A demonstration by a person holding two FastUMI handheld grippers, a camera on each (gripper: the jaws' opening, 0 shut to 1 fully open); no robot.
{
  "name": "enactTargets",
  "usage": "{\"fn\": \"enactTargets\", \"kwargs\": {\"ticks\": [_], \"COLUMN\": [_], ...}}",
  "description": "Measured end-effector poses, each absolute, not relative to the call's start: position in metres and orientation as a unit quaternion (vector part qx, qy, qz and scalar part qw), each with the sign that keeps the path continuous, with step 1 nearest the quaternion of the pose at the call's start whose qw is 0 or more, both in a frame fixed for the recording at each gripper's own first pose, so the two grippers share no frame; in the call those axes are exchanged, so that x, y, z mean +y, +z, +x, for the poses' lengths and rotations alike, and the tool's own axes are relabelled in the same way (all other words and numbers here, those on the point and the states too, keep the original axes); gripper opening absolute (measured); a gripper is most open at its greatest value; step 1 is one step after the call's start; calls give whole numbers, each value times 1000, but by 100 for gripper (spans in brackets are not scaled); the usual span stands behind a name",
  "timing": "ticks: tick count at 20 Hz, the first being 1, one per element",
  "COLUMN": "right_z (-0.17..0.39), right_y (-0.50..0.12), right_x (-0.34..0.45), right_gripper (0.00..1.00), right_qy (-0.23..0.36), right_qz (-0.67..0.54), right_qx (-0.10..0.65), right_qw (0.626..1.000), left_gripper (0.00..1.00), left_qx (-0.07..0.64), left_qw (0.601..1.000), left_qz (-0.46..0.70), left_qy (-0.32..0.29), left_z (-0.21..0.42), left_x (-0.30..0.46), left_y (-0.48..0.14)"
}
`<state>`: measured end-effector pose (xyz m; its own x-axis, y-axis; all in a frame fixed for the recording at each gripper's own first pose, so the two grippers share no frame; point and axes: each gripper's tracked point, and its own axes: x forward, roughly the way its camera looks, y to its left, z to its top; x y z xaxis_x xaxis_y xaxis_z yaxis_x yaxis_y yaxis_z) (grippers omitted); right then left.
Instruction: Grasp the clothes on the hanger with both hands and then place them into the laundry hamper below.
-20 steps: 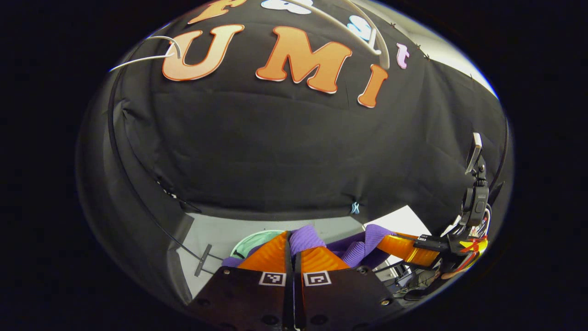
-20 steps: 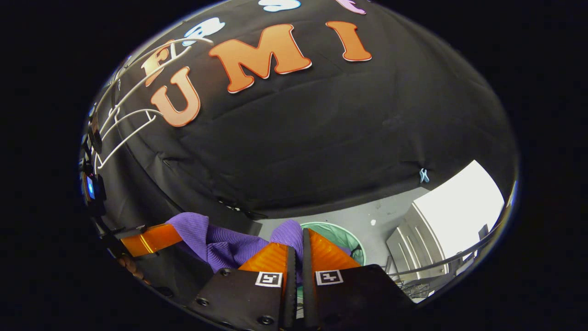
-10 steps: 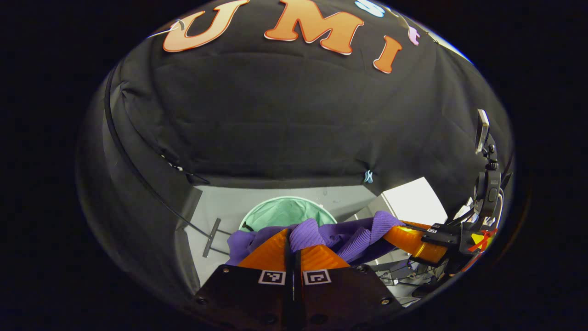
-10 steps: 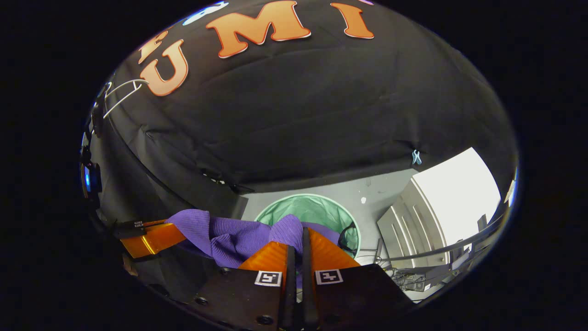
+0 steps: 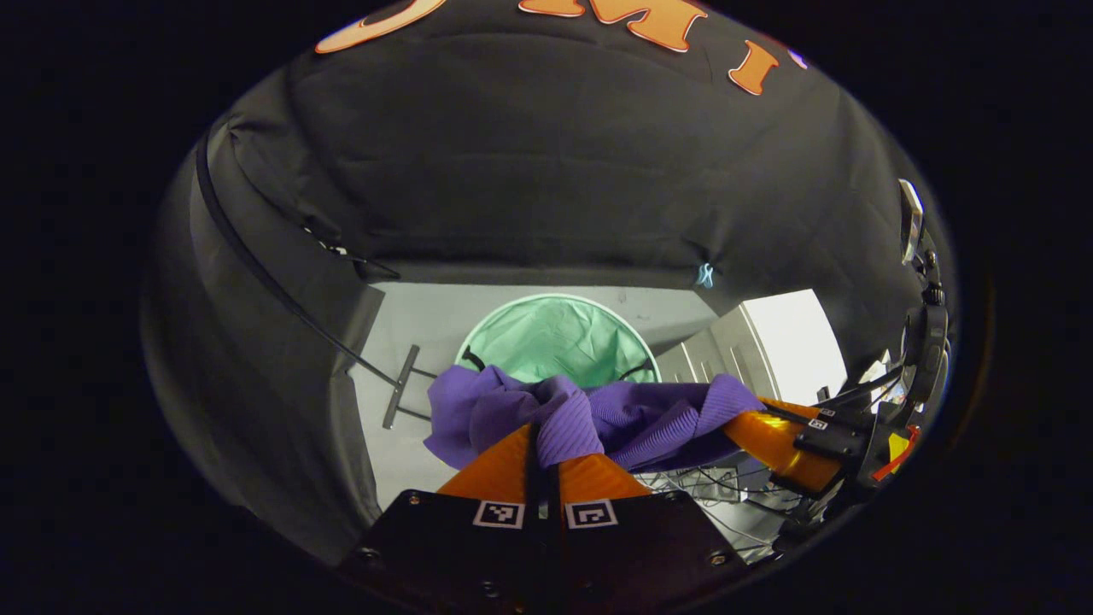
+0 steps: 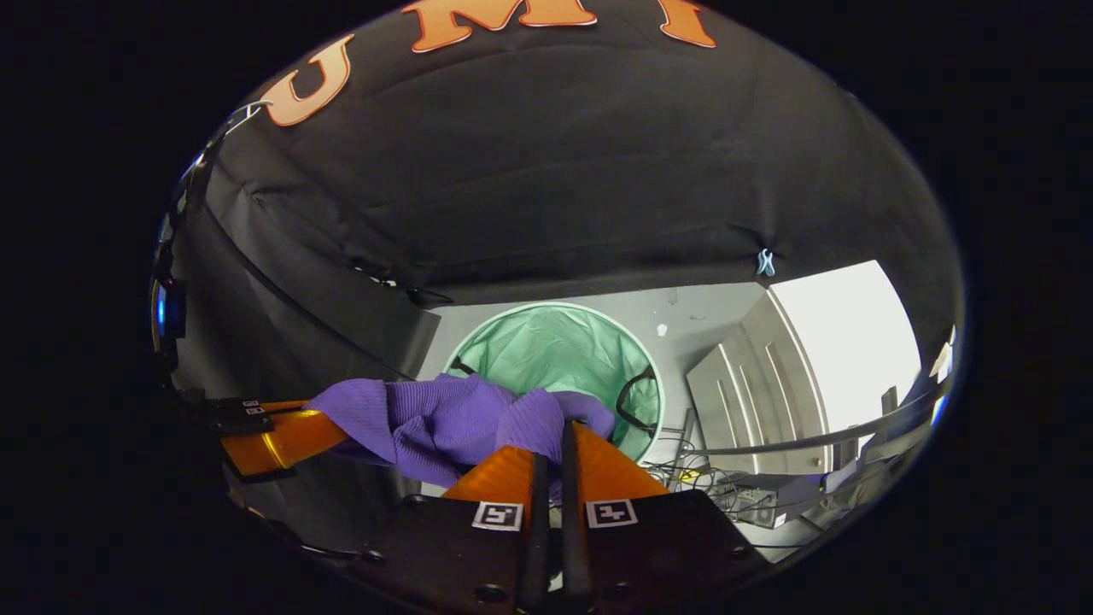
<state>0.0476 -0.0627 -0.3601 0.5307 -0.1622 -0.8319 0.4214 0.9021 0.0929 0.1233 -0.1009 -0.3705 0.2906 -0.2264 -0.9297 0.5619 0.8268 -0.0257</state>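
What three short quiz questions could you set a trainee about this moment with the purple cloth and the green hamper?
1. True or false: the ribbed purple garment already lies inside the round mint-green fabric laundry hamper.
2. Multiple choice: how is the garment held? A) by the left gripper alone B) stretched between the left gripper and the right gripper C) by neither gripper
3. Fill in: the hamper stands on the grey ___, by the booth's black cloth wall.

Key: 1 false, it hangs in the air, held by the fingers; 2 B; 3 floor.
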Motion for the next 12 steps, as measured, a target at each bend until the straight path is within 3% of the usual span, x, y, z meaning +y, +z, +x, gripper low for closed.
{"fn": "enactTargets", "kwargs": {"ticks": [1,2,3,4,5,6,7,8,9,10,11,12], "right_z": [47,47,47,45,46,49,53,53,55,54,54,54], "right_y": [-360,-362,-361,-362,-359,-358,-355,-350,-348,-345,-343,-345], "right_x": [-62,-62,-62,-62,-61,-61,-61,-65,-66,-68,-68,-68], "right_gripper": [14,7,14,15,8,17,34,33,19,32,31,45], "right_qy": [-170,-170,-171,-171,-170,-167,-167,-168,-170,-173,-173,-174], "right_qz": [143,143,143,142,141,142,143,140,138,137,140,143], "right_qx": [456,458,458,459,457,452,447,443,440,438,437,436], "right_qw": [862,861,860,860,862,864,867,869,871,871,872,872], "left_gripper": [6,7,9,10,7,18,28,28,31,30,51,55], "left_qx": [543,546,550,554,556,557,557,555,554,553,554,554], "left_qw": [787,786,784,783,782,781,782,783,784,784,784,785], "left_qz": [154,152,149,148,146,144,143,144,145,144,143,142], "left_qy": [-249,-248,-245,-242,-241,-242,-242,-242,-241,-242,-242,-239], "left_z": [124,123,123,122,123,123,124,125,126,126,127,126], "left_x": [-100,-98,-97,-94,-94,-93,-94,-93,-94,-96,-96,-96], "left_y": [-370,-371,-369,-371,-371,-372,-370,-370,-368,-368,-366,-364]}}
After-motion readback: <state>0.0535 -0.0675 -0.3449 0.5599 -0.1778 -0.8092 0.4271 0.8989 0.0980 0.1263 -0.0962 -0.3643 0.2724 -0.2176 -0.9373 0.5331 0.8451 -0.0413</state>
